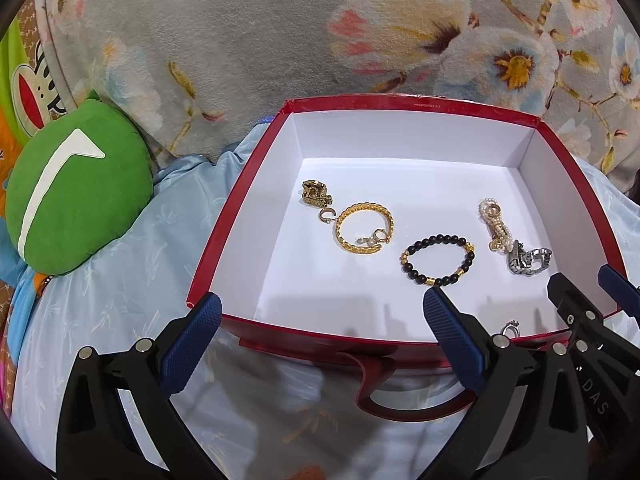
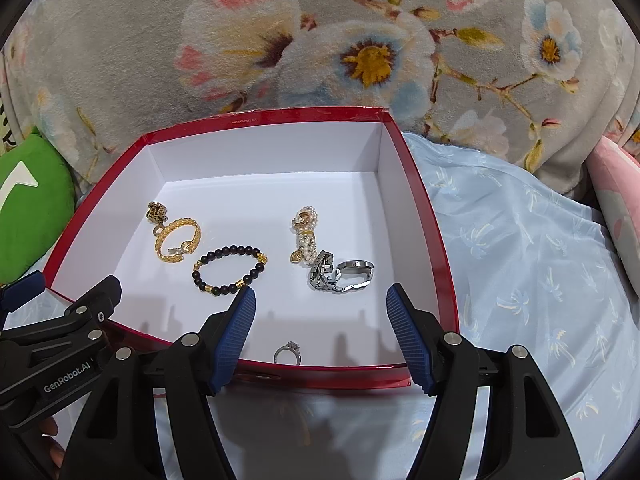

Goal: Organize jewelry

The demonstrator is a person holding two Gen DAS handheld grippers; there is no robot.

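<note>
A red box [image 1: 232,220] [image 2: 436,240] with a white inside lies on the bed. In it are a gold chain bracelet [image 1: 365,229] [image 2: 178,240], a black bead bracelet [image 1: 438,258] [image 2: 229,269], a pearl piece [image 1: 495,224] [image 2: 306,236], a silver watch [image 1: 528,260] [image 2: 342,274], a small gold piece [image 1: 316,194] [image 2: 157,211] and a silver ring [image 2: 287,352] [image 1: 511,327] by the near wall. My left gripper [image 1: 322,330] is open and empty over the near wall. My right gripper [image 2: 320,322] is open and empty above the ring.
The box sits on a light blue sheet [image 2: 520,280] [image 1: 120,300]. A floral grey blanket [image 1: 280,40] [image 2: 320,40] lies behind it. A green cushion [image 1: 80,192] [image 2: 28,200] is at the left. A pink item [image 2: 620,208] is at the far right.
</note>
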